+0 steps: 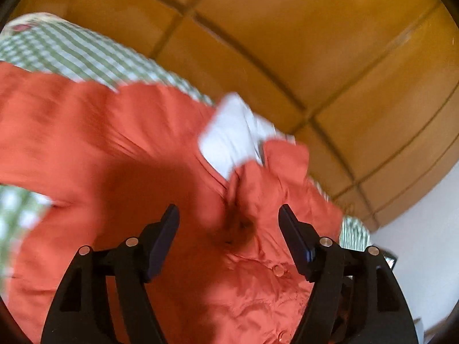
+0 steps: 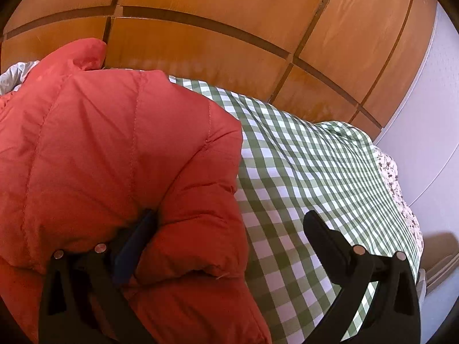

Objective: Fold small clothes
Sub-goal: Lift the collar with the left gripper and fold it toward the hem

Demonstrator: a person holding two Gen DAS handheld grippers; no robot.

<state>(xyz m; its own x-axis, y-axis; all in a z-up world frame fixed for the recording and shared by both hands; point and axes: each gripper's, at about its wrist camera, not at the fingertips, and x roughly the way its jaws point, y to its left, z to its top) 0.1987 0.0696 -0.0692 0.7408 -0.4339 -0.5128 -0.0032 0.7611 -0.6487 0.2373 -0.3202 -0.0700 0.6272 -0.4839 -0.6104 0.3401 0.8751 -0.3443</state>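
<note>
An orange-red quilted jacket (image 1: 114, 143) lies spread on a green-and-white checked cloth (image 1: 71, 54). The left wrist view is blurred by motion. My left gripper (image 1: 229, 212) is open just above the jacket's crumpled front, near a snap button (image 1: 278, 269), with nothing between its fingers. A white label or lining (image 1: 226, 137) shows at the collar. In the right wrist view the puffy jacket (image 2: 100, 149) fills the left half. My right gripper (image 2: 229, 218) is open, its left finger (image 2: 137, 238) pressed into a fold of the jacket, its right finger (image 2: 324, 235) over the checked cloth (image 2: 315, 157).
Orange-brown wooden panels (image 2: 215, 43) rise behind the surface. A white wall (image 2: 430, 114) is at the right. A floral cloth edge (image 2: 398, 189) borders the checked cloth on the right.
</note>
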